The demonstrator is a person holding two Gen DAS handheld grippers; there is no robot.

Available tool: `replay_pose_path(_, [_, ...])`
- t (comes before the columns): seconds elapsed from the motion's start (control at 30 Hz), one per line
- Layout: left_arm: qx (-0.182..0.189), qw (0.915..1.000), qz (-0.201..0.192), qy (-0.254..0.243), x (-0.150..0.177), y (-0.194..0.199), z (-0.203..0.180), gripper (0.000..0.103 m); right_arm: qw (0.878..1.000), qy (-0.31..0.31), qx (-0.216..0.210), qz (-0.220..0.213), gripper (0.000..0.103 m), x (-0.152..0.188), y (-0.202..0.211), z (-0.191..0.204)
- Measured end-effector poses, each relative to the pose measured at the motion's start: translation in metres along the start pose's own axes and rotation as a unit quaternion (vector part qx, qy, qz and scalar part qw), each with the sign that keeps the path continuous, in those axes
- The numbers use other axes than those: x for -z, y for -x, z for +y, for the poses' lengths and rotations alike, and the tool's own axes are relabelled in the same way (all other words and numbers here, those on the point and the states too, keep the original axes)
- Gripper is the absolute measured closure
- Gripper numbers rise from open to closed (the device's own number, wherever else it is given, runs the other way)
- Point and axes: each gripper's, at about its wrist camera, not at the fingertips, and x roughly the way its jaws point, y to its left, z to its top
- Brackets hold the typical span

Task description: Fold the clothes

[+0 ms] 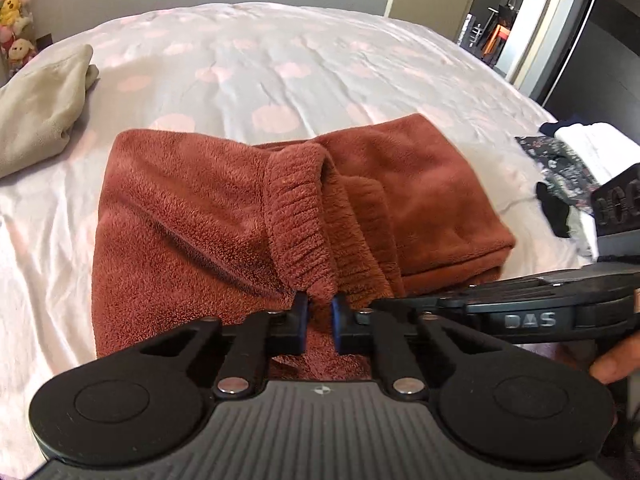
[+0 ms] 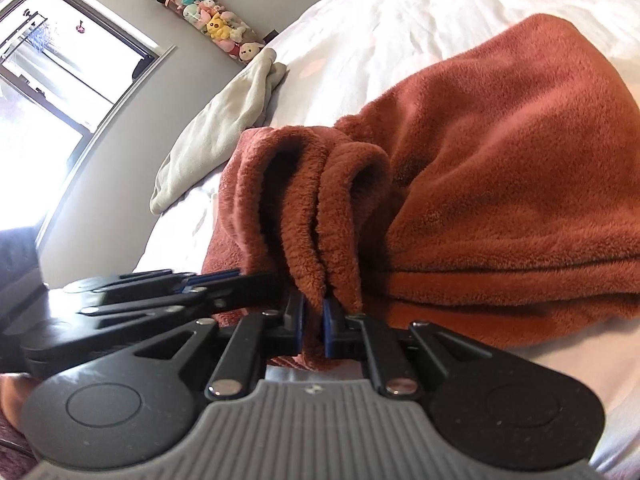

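Observation:
A rust-brown fleece garment (image 1: 180,216) lies partly folded on the bed; it also fills the right wrist view (image 2: 500,168). My left gripper (image 1: 319,312) is shut on its ribbed cuff edge (image 1: 296,216) at the near side. My right gripper (image 2: 314,320) is shut on bunched folds of the same garment (image 2: 320,216). The right gripper's body (image 1: 520,312) shows close beside the left one, and the left gripper's body (image 2: 160,292) shows at the left of the right wrist view. Both hold the near edge close together.
The bed sheet (image 1: 280,60) is pale with pink spots. A beige garment (image 1: 40,108) lies at the far left; it also shows in the right wrist view (image 2: 224,120). A pile of dark and white clothes (image 1: 572,168) sits at the right edge. Stuffed toys (image 2: 208,20) hang on the wall.

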Motion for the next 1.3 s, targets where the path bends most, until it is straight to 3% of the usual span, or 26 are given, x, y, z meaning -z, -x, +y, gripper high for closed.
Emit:
replay_pose_path(0.2, [0.066,0.9978,0.005,0.009,-0.019,0.018,0.003,0.095,1.000,0.004,0.002,-0.011,0.093,-0.004,-0.002,0.001])
replay_pose_path(0.33, [0.071,0.9965,0.043,-0.011,-0.026,-0.009,-0.005,0.095,1.000,0.005,0.000,-0.003,0.093,-0.002,-0.009,0.001])
replay_pose_path(0.53, [0.102,0.9929,0.047,0.040,-0.021,-0.040,0.005,0.094,1.000,-0.017,0.021,0.000,0.090,0.000,-0.001,-0.011])
replay_pose_path(0.57, [0.097,0.9936,0.044,0.036,-0.020,-0.038,0.004,0.093,1.000,-0.017,0.021,-0.008,0.087,-0.001,0.003,-0.011])
replay_pose_path(0.67, [0.082,0.9956,0.037,0.028,-0.019,-0.032,0.005,0.091,0.999,-0.019,0.020,-0.030,0.062,-0.005,0.016,-0.011])
replay_pose_path(0.77, [0.070,0.9965,0.034,0.032,-0.018,-0.027,0.007,0.083,0.998,-0.022,0.019,-0.052,0.058,-0.009,0.029,-0.012])
replay_pose_path(0.97, [0.049,0.9982,0.023,-0.027,-0.011,-0.020,-0.009,0.059,0.998,-0.016,-0.003,-0.062,0.027,-0.026,0.016,-0.006])
replay_pose_path(1.13, [0.049,0.9979,0.027,-0.033,-0.005,-0.027,-0.011,0.058,0.999,-0.020,-0.023,-0.039,0.022,-0.036,-0.012,-0.004])
replay_pose_path(1.3, [0.061,0.9977,0.024,-0.015,-0.004,-0.029,-0.004,0.058,0.999,-0.022,-0.010,-0.025,0.022,-0.042,-0.038,-0.006])
